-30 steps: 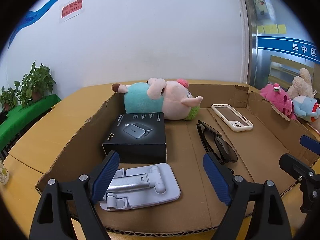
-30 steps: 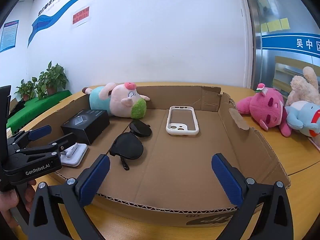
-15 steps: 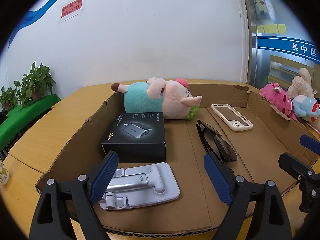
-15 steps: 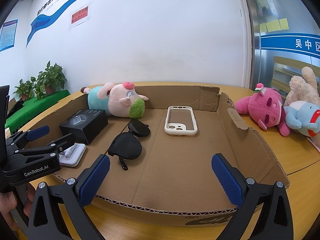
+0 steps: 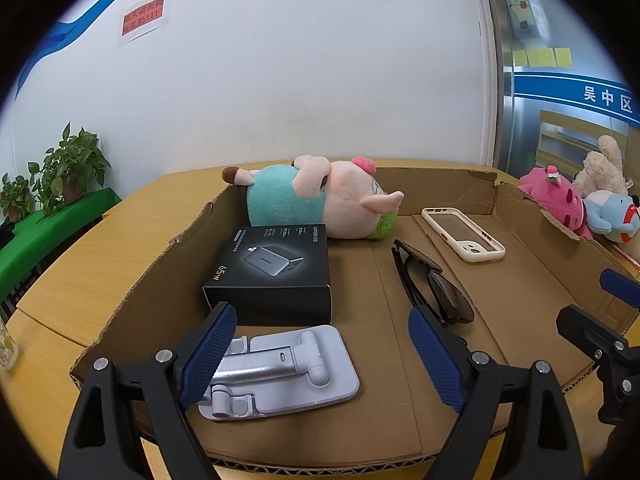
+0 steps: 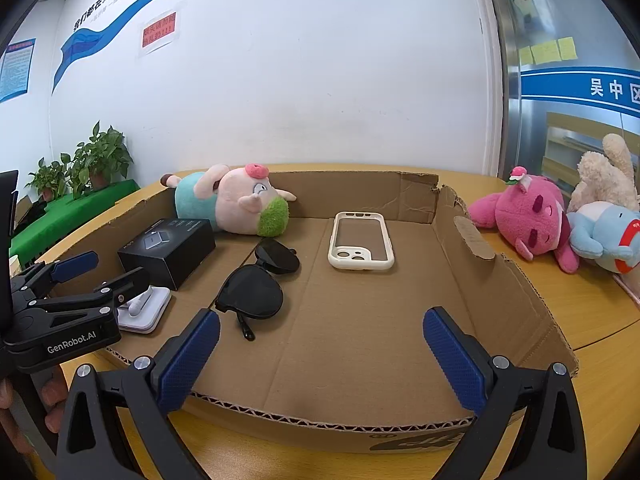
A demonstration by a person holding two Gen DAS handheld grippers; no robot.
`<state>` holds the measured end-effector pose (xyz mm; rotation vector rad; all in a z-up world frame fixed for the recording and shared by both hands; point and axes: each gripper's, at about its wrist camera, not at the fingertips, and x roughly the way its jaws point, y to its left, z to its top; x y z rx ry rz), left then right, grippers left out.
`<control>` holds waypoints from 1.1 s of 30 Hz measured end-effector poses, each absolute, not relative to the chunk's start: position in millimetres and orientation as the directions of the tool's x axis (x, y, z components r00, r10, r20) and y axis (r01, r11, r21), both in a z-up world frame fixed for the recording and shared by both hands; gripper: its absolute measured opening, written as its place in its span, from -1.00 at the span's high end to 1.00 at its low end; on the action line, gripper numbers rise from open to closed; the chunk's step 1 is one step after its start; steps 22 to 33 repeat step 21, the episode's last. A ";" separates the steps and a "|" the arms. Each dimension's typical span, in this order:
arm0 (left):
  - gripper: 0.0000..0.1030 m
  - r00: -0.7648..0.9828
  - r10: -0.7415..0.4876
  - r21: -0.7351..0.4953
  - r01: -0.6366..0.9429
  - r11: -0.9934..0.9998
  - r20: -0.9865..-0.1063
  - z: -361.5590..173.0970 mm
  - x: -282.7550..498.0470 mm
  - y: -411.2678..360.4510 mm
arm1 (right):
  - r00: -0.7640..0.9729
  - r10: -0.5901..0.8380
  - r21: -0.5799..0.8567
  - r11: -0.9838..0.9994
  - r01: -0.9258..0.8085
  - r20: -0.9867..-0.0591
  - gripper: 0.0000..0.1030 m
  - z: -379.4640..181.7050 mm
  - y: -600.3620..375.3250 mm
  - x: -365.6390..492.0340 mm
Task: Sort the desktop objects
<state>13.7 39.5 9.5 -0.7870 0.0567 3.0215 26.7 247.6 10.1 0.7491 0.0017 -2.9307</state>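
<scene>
Left wrist view: left gripper gapes wide above the stand, empty. Right gripper also spread, holding nothing, near the box front edge. Risk: that smooth, flat stand could slip, or a finger nudges the charger box.
</scene>
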 end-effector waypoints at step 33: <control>-0.73 -0.872 0.009 0.030 -0.027 -0.999 -0.489 9.8 13.8 39.5 | -0.871 -0.113 0.028 -0.993 0.113 -0.479 -1.00 9.7 247.6 26.4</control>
